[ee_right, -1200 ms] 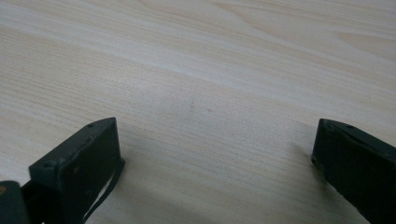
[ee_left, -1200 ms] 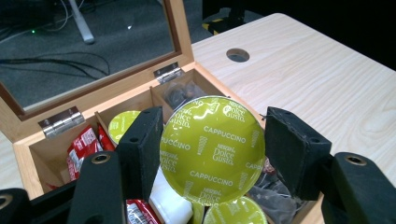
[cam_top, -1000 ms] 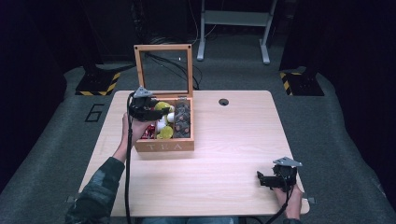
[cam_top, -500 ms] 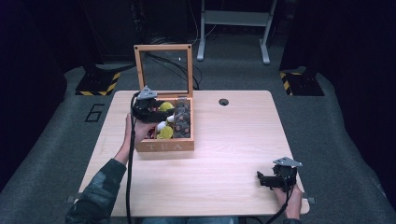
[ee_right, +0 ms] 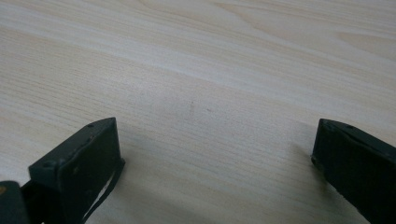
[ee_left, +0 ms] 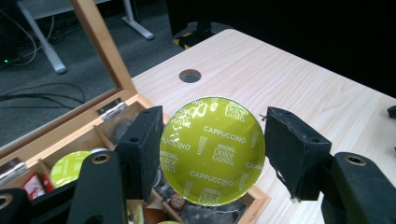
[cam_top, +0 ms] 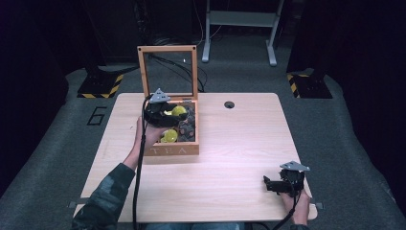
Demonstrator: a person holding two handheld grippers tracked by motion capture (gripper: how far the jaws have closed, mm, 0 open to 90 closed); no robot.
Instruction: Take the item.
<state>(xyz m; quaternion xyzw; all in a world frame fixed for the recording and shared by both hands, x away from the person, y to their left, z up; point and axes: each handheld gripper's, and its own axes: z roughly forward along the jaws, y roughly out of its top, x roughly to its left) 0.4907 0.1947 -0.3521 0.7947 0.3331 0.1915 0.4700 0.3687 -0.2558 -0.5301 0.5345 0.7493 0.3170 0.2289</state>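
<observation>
The left gripper (ee_left: 212, 154) is clenched on a round yellow-green coffee capsule with a foil lid printed "Cappuccino" (ee_left: 212, 150); its two black pads press the capsule from both sides. The capsule hangs in the air just above the open wooden box with the word "TEA" on its front wall (cam_top: 173, 150), over the right part of it. In the high view, this gripper (cam_top: 165, 115) is above the box, and the capsule (cam_top: 179, 110) shows as a yellow spot beside it. Inside the box lie another yellow-green capsule (ee_left: 69, 167), a small red packet (ee_left: 33, 185) and some dark capsules (cam_top: 187, 125). The framed glass lid of the box (cam_top: 167, 71) stands upright at the far side.

The right gripper (cam_top: 276, 185) rests near the right near corner of the light wooden table (cam_top: 239, 139), well apart from the box. Its jaws are released and wide apart, with bare table (ee_right: 210, 93) between them.
</observation>
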